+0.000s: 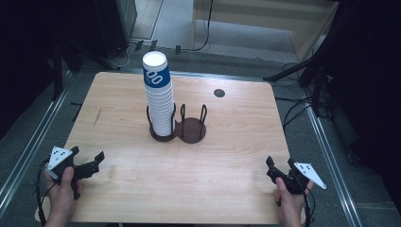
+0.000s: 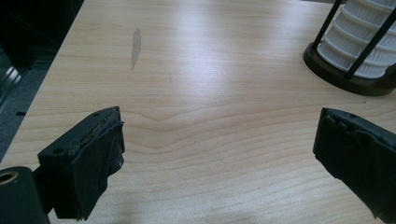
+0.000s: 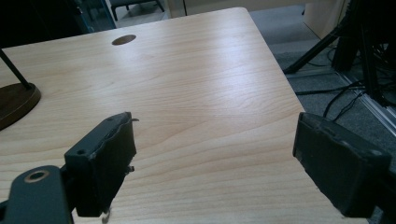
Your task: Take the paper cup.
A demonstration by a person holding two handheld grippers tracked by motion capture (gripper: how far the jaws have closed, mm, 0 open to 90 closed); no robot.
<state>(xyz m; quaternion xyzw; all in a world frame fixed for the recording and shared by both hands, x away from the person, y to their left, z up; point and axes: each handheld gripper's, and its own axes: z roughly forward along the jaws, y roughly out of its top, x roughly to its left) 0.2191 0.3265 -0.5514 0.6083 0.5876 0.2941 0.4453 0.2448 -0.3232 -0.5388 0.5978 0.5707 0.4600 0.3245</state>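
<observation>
- Two grippers sit at the near edge of the table (image 1: 227,189), one in each hand: the left gripper (image 1: 90,163) at about 8 o'clock from the table's middle, the right gripper (image 1: 279,168) at about 4 o'clock.
- Both are spread wide and hold nothing; each gripper view shows bare wood between the jaws.
- Farther in, near the table's middle, stands a dark two-bay cup holder (image 1: 189,131) with wire uprights.
- Its left bay carries the stack of paper cups (image 1: 160,101), upright, its long axis vertical, the top cup banded in blue.
- Its right bay stands empty.
- From the left gripper the stack lies at roughly 1 o'clock; in the left gripper view its ribbed lower cups (image 2: 359,44) show at upper right, ahead of the right-hand jaw.
- From the right gripper the stack lies at about 10 o'clock, with the empty bay between them.
- By my judgement the left gripper is somewhat nearer to the stack, so it has the shorter reach.
- At the far side, a small dark round hole (image 1: 219,93) marks the tabletop.
</observation>
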